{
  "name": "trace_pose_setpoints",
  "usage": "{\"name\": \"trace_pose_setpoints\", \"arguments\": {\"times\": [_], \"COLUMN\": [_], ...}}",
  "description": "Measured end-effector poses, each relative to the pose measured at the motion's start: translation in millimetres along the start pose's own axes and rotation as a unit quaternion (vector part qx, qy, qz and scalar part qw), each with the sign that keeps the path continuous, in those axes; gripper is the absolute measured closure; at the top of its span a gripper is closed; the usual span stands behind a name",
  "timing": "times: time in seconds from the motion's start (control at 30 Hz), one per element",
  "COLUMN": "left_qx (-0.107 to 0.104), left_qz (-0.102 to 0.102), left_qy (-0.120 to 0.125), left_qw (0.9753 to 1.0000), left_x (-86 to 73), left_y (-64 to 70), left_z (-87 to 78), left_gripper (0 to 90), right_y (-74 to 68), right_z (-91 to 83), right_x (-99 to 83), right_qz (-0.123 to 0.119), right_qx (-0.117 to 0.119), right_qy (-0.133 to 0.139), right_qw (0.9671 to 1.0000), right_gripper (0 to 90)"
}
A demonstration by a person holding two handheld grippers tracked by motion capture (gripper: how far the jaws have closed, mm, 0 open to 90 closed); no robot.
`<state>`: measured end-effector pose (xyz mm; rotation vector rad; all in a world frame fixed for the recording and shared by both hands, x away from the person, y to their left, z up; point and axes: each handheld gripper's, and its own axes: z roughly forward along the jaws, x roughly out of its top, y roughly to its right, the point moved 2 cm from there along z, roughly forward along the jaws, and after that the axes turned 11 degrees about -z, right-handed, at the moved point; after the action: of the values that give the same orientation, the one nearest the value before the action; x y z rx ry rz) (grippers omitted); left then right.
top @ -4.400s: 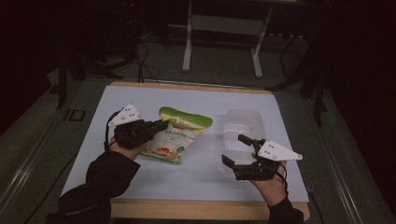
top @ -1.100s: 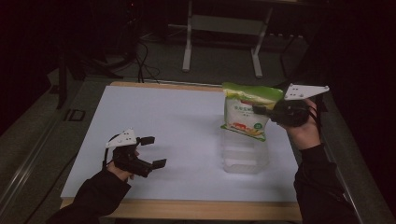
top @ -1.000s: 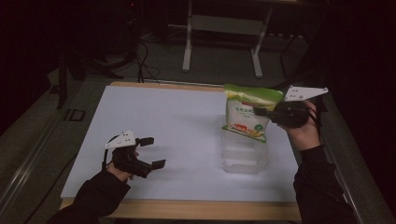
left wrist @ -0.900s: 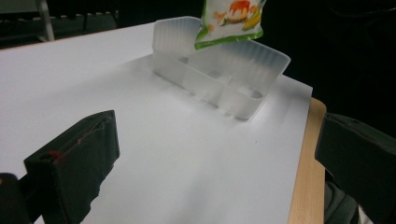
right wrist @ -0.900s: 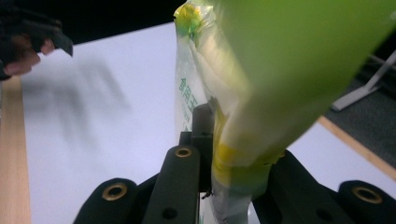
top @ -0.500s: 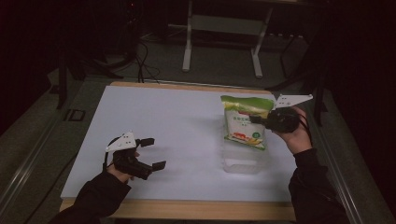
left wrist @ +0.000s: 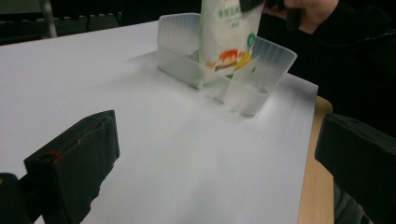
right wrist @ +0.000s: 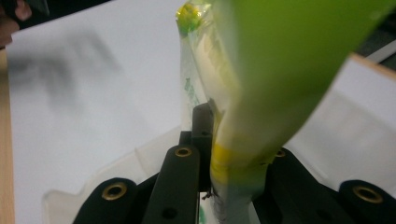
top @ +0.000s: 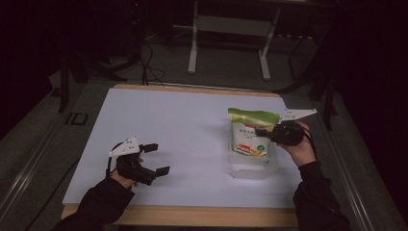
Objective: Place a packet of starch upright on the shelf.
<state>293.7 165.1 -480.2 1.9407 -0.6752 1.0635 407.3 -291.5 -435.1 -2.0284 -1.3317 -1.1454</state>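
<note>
A green and white snack bag (top: 251, 132) hangs upright with its lower end inside a clear plastic bin (top: 252, 166) at the right of the white table. My right gripper (top: 262, 132) is shut on the bag's right edge; the bag (right wrist: 243, 107) is pinched between its black jaws in the right gripper view. My left gripper (top: 156, 159) is open and holds nothing near the table's front left. From the left gripper view, the bin (left wrist: 229, 88) and the bag (left wrist: 226, 35) stand ahead beyond the spread jaws.
The white table top (top: 183, 125) has a wooden front edge (top: 192, 216). A metal stand (top: 226, 33) and cables sit on the dark floor beyond the table's far edge.
My right gripper has lowered the bag from above the bin until its bottom is inside the bin. Earlier the bag lay flat mid-table under the left gripper. The left gripper has barely moved lately.
</note>
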Motion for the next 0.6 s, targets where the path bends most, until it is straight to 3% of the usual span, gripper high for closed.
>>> {"name": "trace_pose_setpoints", "arguments": {"times": [0.27, 0.43, 0.6], "left_qx": [-0.002, -0.003, -0.002], "left_qz": [-0.001, 0.0, 0.003], "left_qy": [0.001, 0.001, 0.0], "left_qw": [1.0, 1.0, 1.0], "left_x": [-0.2, -0.2, -0.8], "left_y": [-0.3, 0.3, 0.5], "left_z": [-0.6, 0.0, 0.4], "left_gripper": [0.5, 0.5, 0.5], "right_y": [3.8, 4.4, 3.1], "right_z": [-0.3, -2.2, -1.9], "right_x": [-20.7, -24.7, -22.8], "right_qz": [0.021, 0.018, 0.042], "right_qx": [-0.001, -0.007, -0.007], "right_qy": [0.022, 0.021, 0.014], "right_qw": [0.9995, 0.9996, 0.999], "right_gripper": [83.0, 82.8, 78.6]}}
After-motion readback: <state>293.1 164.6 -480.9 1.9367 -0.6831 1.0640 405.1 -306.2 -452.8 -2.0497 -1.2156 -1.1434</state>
